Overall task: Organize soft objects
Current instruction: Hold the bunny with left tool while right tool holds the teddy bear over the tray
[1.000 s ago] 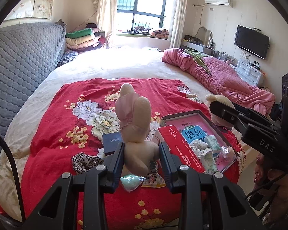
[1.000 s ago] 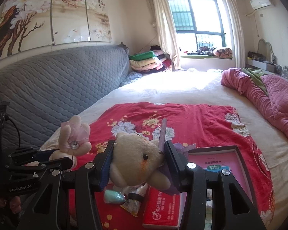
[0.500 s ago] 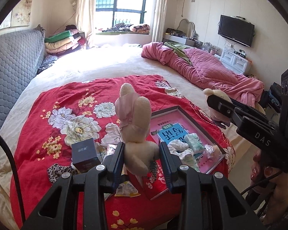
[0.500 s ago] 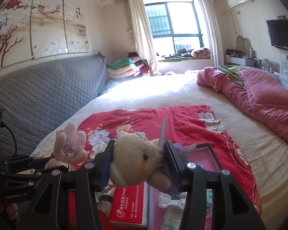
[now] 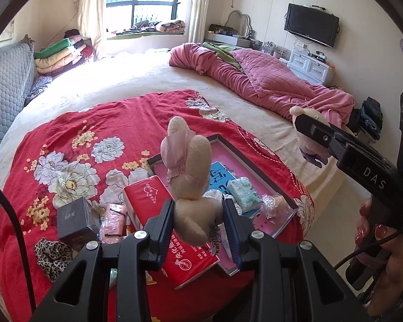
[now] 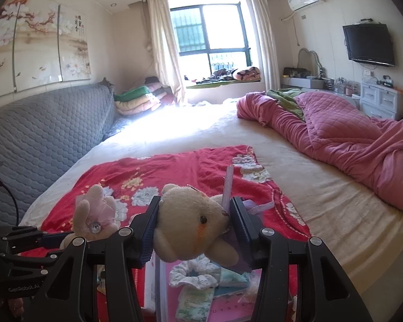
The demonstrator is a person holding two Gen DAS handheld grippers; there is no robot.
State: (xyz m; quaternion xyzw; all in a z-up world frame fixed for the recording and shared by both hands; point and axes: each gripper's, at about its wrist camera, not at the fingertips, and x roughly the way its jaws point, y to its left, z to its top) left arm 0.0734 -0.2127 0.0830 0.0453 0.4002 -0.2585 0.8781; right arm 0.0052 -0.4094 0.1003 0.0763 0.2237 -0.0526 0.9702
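Note:
My left gripper [image 5: 198, 222] is shut on a cream plush rabbit [image 5: 190, 182] with a pink bow, held upright above the red flowered cloth [image 5: 99, 134]. My right gripper [image 6: 193, 228] is shut on a cream plush bear [image 6: 193, 225] with a purple ribbon, held above a pink shallow box [image 5: 255, 158]. The rabbit also shows at the left of the right wrist view [image 6: 94, 214]. The bear also shows at the right of the left wrist view [image 5: 306, 139]. The box holds a white scrunchie [image 6: 193, 271] and small packets [image 5: 243, 193].
A red tissue pack [image 5: 153, 196], a dark small box [image 5: 75, 220], a leopard-print cloth [image 5: 51, 255] and pink packets [image 5: 115, 220] lie on the red cloth. A pink quilt [image 5: 260, 86] lies at the bed's far right. A grey padded headboard [image 6: 40, 139] runs along the left.
Both grippers have swung to the right with their toys still held. The pink box and tissue pack now sit more to the middle of the left wrist view.

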